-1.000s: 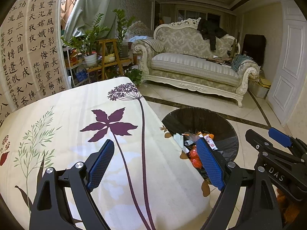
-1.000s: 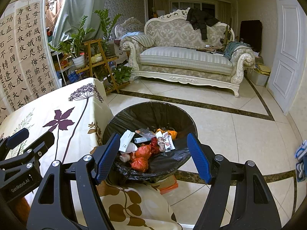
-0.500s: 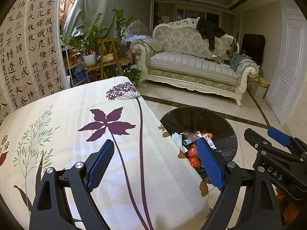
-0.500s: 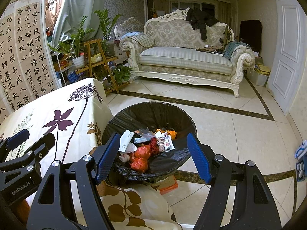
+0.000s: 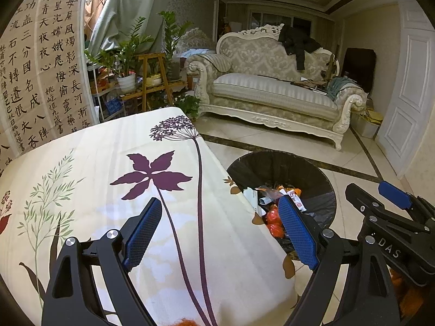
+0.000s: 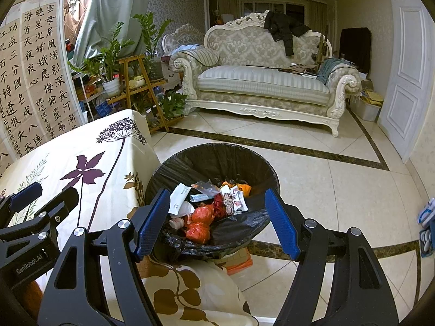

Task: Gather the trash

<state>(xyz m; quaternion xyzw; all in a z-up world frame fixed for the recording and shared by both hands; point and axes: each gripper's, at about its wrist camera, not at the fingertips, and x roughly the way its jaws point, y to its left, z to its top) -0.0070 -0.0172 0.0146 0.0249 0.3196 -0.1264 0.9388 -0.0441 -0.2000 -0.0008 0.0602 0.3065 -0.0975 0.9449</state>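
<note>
Two claws showing, both spread wide, both gripping nothing.

Left claw (image 5: 220, 231) hovering over the right-hand part of the one desk (image 5: 81, 168), above the flowered cloth; one blue pad (image 5: 142, 233) sitting over the cloth, the other over the desk's right edge, in line with the bin. Nothing lying on the visible cloth: only printed flowers and leaves.

Right claw (image 6: 217, 222) hanging off the desk's right edge, above the one trash bin (image 6: 214, 163); bin standing on the tiled floor (image 6: 339, 190), just beside the desk's right edge, lined with one black bag. Bin contents framed between the two blue pads.

Trash (image 6: 209, 206) sitting inside the bin, counted where separable: two orange-red crumpled pieces (image 6: 199, 222) at the near side, one white flat packet (image 6: 179, 199) leaning at the left, one small white bottle-like item (image 6: 176, 221) below it, one printed wrapper (image 6: 233, 201) toward the right, one orange scrap at the back. Further small pieces overlapping, not countable.

One flat orange-and-white item (image 6: 236, 260) lying on the floor at the bin's near side, partly hidden under the bag; touching or not, cannot tell.

Background: one sofa (image 6: 261, 81) standing well apart from the desk, one dark coat (image 6: 285, 30) draped on its back.
</note>
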